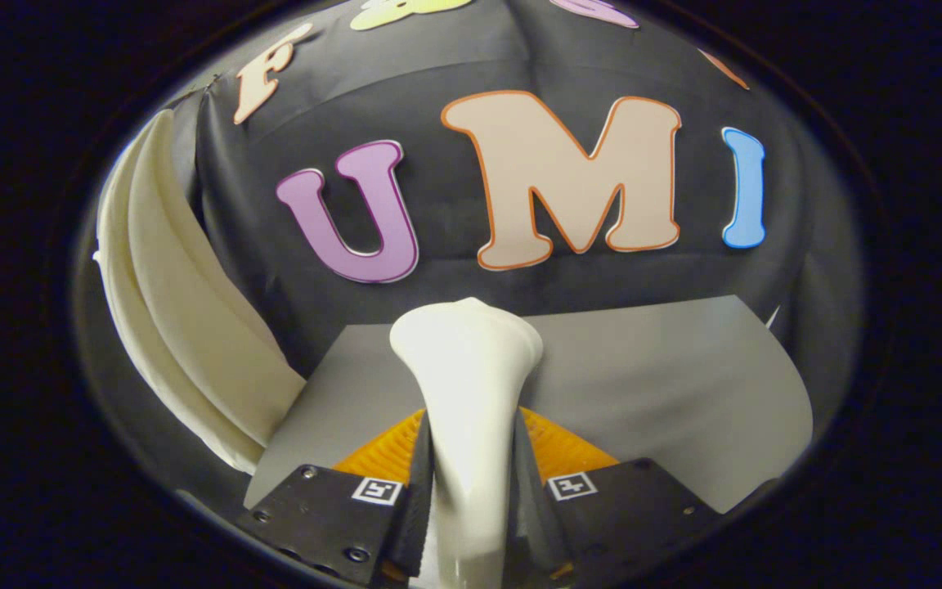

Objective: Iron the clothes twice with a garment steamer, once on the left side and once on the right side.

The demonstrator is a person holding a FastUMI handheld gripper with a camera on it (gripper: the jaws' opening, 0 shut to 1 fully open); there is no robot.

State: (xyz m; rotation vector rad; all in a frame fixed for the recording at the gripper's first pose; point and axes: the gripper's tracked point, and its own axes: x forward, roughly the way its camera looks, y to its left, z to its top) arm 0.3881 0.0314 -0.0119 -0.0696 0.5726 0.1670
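My gripper is shut on the white garment steamer. Both fingers press on its slim handle, and its wider head rises just ahead of the fingertips. The steamer stands upright over the grey table. The cream garment hangs off to the left, beyond the left finger, in long curved folds against the booth's black cloth wall. The steamer head is well apart from the garment.
An orange ribbed part shows behind the fingers on both sides of the steamer handle. The black cloth wall closes the scene right behind the table's far edge.
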